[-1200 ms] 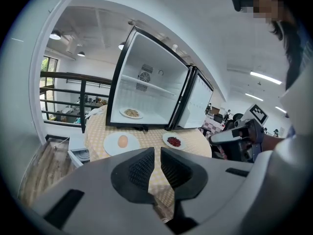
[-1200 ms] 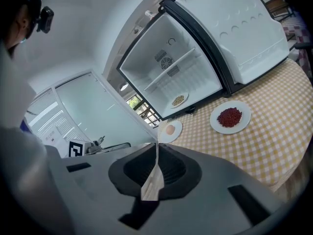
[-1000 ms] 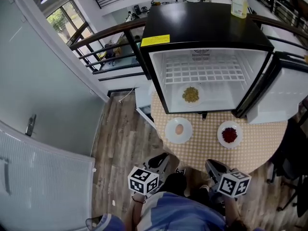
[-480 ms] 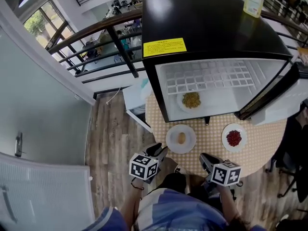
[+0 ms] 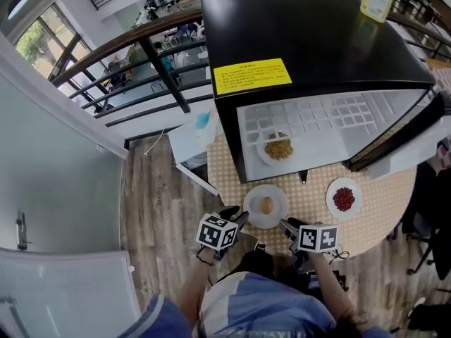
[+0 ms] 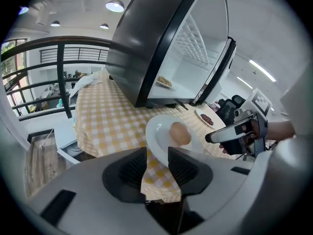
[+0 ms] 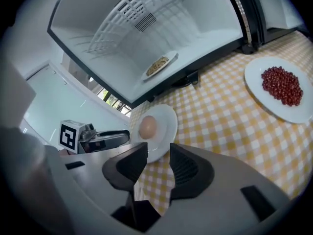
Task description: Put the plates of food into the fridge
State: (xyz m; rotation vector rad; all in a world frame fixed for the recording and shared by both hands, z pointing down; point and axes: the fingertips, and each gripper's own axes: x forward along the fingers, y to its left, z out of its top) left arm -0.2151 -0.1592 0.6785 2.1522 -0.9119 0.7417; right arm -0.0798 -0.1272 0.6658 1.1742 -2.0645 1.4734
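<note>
Grey jaws on the left hand-held gripper [image 5: 238, 217] and the right hand-held gripper [image 5: 287, 225] have just been opening. Both stand spread, with the egg plate [image 5: 276, 215] rim in each gap, unpinched. That plate and the red-food plate [image 5: 331, 204] remain on the checked tabletop [image 5: 310, 196]. One plate of greenish food [image 5: 264, 153] already lies inside the open fridge [image 5: 310, 41], so two are likely left.

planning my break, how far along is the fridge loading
Done: the yellowish-food plate sits inside the fridge. In hand: the left hand-held gripper and right hand-held gripper, jaws just opened, straddle the egg plate rim, unclamped. Left: that plate and the red-food plate, both on the table.
</note>
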